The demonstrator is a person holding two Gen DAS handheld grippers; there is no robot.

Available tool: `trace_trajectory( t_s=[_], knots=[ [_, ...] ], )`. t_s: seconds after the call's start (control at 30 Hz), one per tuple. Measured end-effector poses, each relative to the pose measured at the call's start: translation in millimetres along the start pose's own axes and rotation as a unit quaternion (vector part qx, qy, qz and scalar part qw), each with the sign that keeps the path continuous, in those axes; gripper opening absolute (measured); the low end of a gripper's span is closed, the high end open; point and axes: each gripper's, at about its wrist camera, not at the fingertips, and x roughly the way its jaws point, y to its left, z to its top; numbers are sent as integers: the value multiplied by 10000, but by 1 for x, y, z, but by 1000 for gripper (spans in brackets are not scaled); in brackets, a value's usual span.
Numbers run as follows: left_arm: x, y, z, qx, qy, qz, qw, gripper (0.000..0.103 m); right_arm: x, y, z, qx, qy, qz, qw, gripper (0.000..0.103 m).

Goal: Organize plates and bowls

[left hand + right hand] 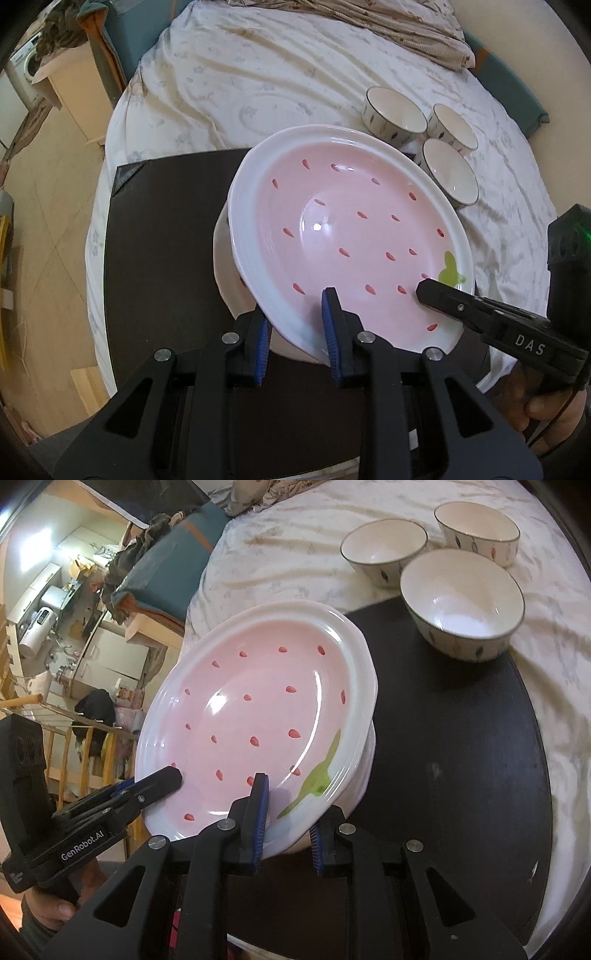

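- Now both tools grip one pink plate (351,236) by its near rim: the left tool (299,325) has its blue pads either side of the white edge, and the right tool (288,812) clamps the same rim further round, next to the green leaf mark.
- Two grips probably steady the wide, glossy plate, which tilts up, its far edge higher than the edge at the pads.
- Directly beneath the plate lies a stack of plates (364,760) on the dark worktop (461,738); the tilt suggests it is being set onto or lifted off that stack, and I cannot tell which.
- Ahead and to the right of the tools stand three bowls (461,605), upright and close together; the nearest sits at the worktop's edge, the others on the bed (258,74).
- How many plates the stack holds is hidden, as is whether the tilted plate touches it.
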Motion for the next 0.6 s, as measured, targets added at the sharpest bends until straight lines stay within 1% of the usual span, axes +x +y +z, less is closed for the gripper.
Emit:
trace_trajectory(
  t_s=[0.13, 0.27, 0.6],
  knots=[
    [3, 0, -7, 2, 91, 35, 10000, 22, 3, -4, -10, 85, 79, 7, 9999, 22],
    [9, 4, -14, -150, 238, 52, 9996, 22, 8, -6, -18, 130, 162, -33, 9998, 22],
    [21, 6, -17, -151, 420, 139, 9989, 23, 20, -11, -23, 209, 345, -147, 9991, 22]
  ],
)
